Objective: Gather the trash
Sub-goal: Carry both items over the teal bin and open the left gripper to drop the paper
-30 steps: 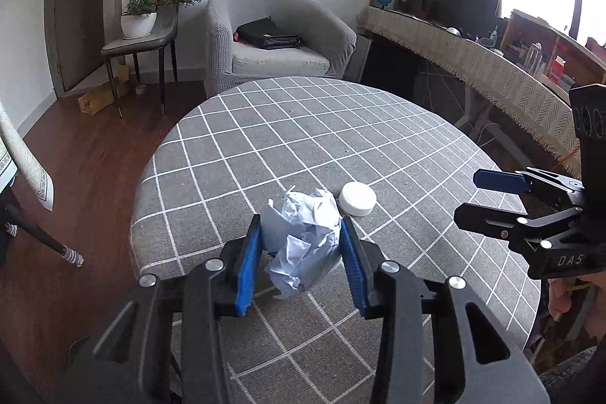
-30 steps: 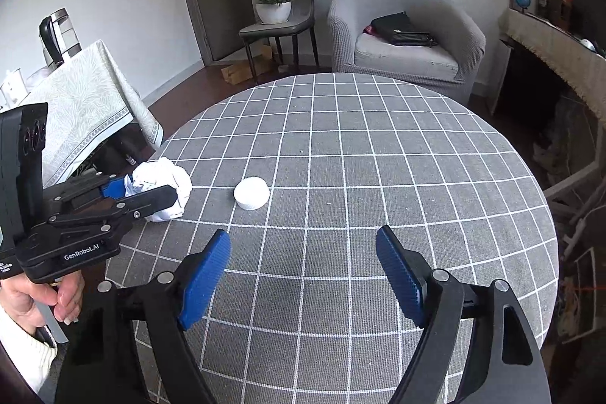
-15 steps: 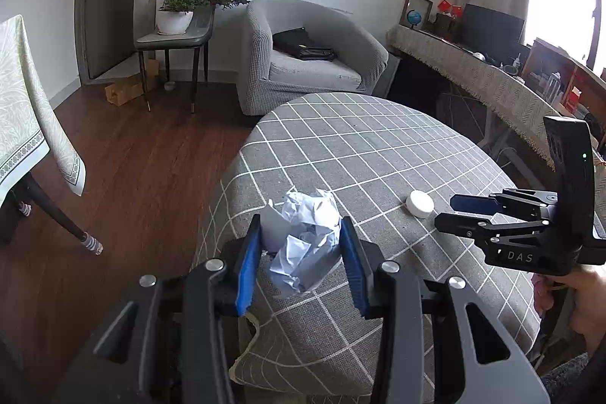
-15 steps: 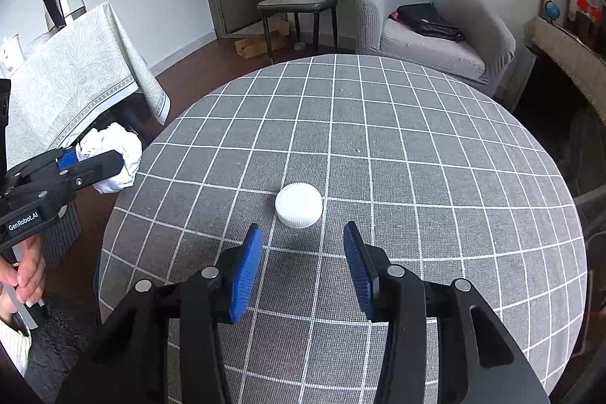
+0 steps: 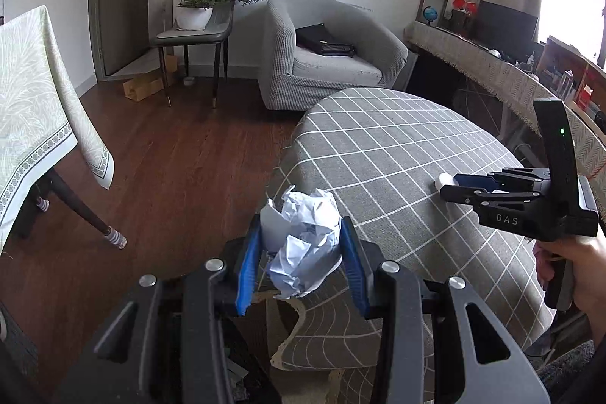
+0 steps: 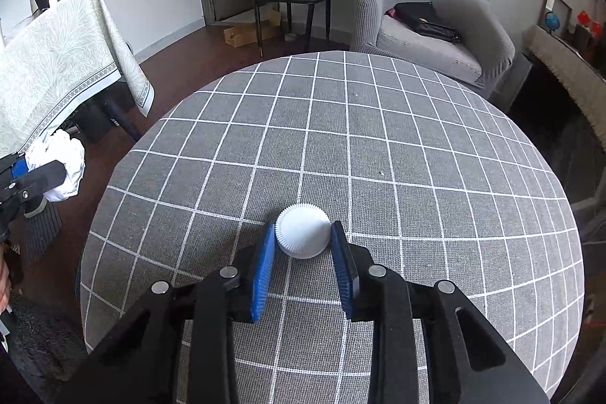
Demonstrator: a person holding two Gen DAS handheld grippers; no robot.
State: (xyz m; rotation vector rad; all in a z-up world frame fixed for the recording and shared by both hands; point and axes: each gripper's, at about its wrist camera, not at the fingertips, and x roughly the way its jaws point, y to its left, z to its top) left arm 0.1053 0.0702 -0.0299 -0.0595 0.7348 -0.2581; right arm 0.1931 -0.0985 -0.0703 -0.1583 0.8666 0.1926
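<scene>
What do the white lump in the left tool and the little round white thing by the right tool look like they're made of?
Crumpled ball: paper, matte white, shown by its sharp creases and folds. Round white cup: probably thin pleated paper, like a baking cup turned upside down, judging by its finely fluted rim; moulded plastic is possible.

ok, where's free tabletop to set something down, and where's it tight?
Nearly all of the checked tablecloth is bare: the whole far half toward the armchair and both side edges. It is tight only near the front edge, where the right gripper is closing around the white paper cup. The left gripper holds the crumpled paper off the table's left edge.
</scene>
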